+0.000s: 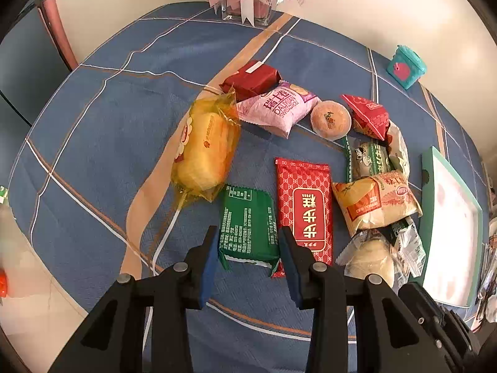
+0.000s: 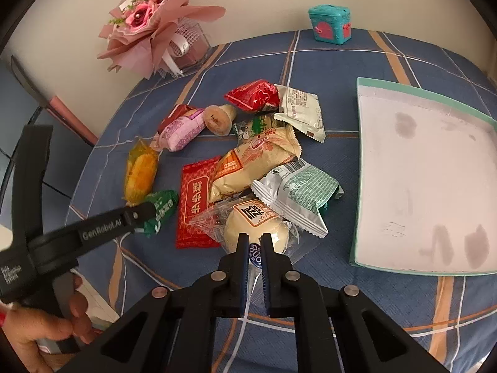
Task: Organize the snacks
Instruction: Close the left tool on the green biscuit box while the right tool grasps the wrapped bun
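Here the left gripper (image 1: 248, 248) clenched the glossy green snack packet (image 1: 248, 223), its long axis running toward the table's (image 1: 93, 143) far edge, while the right gripper (image 2: 255, 242) pinched the clear-wrapped pale bun (image 2: 257, 227) near the front edge.

The tablecloth (image 2: 310, 62) is matt woven cloth. At ten o'clock of the pile, the yellow cake's wrapper (image 1: 206, 149) is glossy clear film. The green packet (image 1: 248, 227) and red packet (image 1: 306, 208) are shiny foil-like plastic. At three o'clock, the tray (image 2: 425, 168) looks matt, scuffed card. The gripper fingers (image 2: 240, 267) are matt black plastic.
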`<state>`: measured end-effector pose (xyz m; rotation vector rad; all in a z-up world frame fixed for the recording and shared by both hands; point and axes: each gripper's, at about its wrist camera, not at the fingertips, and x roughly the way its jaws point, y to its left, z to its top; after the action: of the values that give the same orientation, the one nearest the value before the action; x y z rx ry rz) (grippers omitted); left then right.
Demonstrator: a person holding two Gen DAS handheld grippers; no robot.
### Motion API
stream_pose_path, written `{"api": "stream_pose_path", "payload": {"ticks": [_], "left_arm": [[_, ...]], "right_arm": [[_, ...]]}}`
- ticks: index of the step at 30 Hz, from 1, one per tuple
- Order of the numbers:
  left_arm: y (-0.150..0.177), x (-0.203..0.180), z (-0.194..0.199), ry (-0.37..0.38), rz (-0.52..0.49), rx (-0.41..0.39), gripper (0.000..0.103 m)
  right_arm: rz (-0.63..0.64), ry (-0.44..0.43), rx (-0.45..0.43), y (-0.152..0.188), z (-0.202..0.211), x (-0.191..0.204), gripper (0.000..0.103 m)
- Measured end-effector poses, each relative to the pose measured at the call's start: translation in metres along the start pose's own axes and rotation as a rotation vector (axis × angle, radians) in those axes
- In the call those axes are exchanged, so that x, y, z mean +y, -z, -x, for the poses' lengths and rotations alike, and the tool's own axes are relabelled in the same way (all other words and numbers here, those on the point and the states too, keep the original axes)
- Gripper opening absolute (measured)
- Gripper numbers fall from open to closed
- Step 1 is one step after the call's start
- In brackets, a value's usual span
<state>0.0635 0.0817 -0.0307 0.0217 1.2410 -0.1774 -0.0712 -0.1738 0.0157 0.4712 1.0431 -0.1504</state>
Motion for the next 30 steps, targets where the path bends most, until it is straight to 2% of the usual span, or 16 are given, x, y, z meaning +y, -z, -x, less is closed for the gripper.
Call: {"api": "stream_pose_path", "payload": {"ticks": [2,5,9,11,13,16,18,21,24,28,30], "left_arm": [[0.001,-0.001,-0.001,-0.008,-0.006,0.011,0.040],[0.003,-0.001,-0.006,-0.007,-0.010,0.033,0.039],[0.004,0.003,-0.014,-0.005,0.005,0.066,0.039],[0.004,0.008,-0.017,0.000,0.026,0.079,0.039],[0.004,0.013,-0.018,0.018,0.053,0.082,0.039],[0.003,0.019,-0.019,0.027,0.071,0.089,0.044],[0.002,0.023,-0.020,0.025,0.092,0.097,0.053],[0.002,0.029,-0.021,0.041,0.115,0.102,0.055],[0.000,0.024,-0.022,0.025,0.091,0.095,0.060],[-0.003,0.016,-0.027,0.045,0.056,0.104,0.060],[-0.004,0.012,-0.032,0.025,0.039,0.120,0.060]], "right_arm": [[0.011,-0.005,0.007,-0.003,-0.003,0.002,0.009],[0.035,0.006,0.006,-0.008,-0.007,0.006,0.019],[0.057,0.027,0.024,-0.012,-0.017,0.007,0.049],[0.051,0.032,0.047,-0.014,-0.026,0.004,0.051],[0.037,0.022,0.066,-0.015,-0.033,0.002,0.059],[0.031,0.017,0.084,-0.016,-0.039,0.001,0.063],[0.044,0.009,0.102,-0.015,-0.044,0.003,0.066],[0.072,0.019,0.110,-0.015,-0.047,0.008,0.067],[0.071,0.019,0.110,-0.017,-0.051,0.007,0.068],[0.082,0.018,0.122,-0.020,-0.057,0.007,0.071],[0.093,0.021,0.125,-0.021,-0.058,0.008,0.072]]}}
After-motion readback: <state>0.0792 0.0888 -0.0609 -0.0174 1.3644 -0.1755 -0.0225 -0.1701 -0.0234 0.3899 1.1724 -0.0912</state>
